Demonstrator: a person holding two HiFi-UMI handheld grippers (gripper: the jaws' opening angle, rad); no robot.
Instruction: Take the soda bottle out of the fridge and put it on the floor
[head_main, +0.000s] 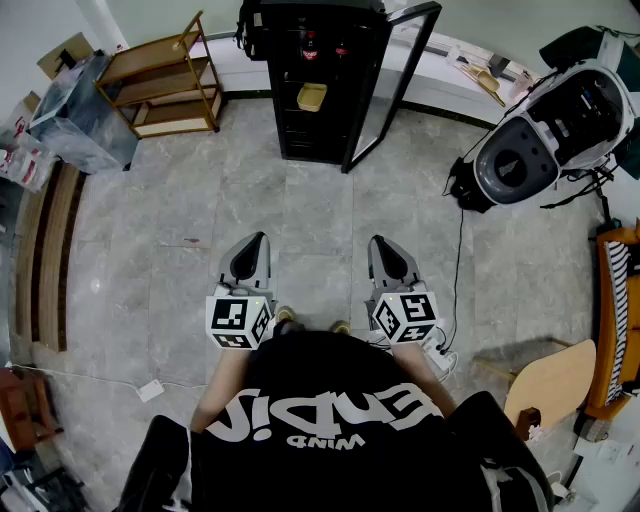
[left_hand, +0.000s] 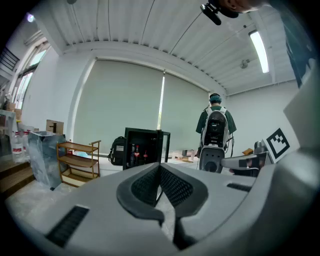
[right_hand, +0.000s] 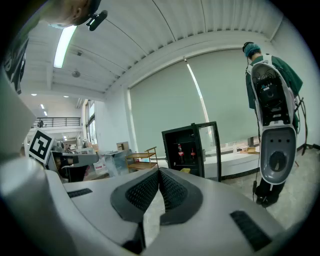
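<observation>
Head view: a person stands on the grey, marbled stone-tile floor (head_main: 320, 200), well apart from the tall black metal fridge (head_main: 290, 130), whose glass-paned door (head_main: 405, 60) hangs open. The left gripper (head_main: 256, 240) and right gripper (head_main: 380, 242), smooth grey plastic shells with black ribbed pads (left_hand: 145, 186), point toward it, each with jaws pressed together on nothing. Two slim dark soda bottles (right_hand: 180, 152) with red labels stand upright on an upper shelf inside the fridge. The task looks barely begun: the approach is in hand, and the next move calls for walking closer, parting one pair of jaws and closing them round a bottle.
</observation>
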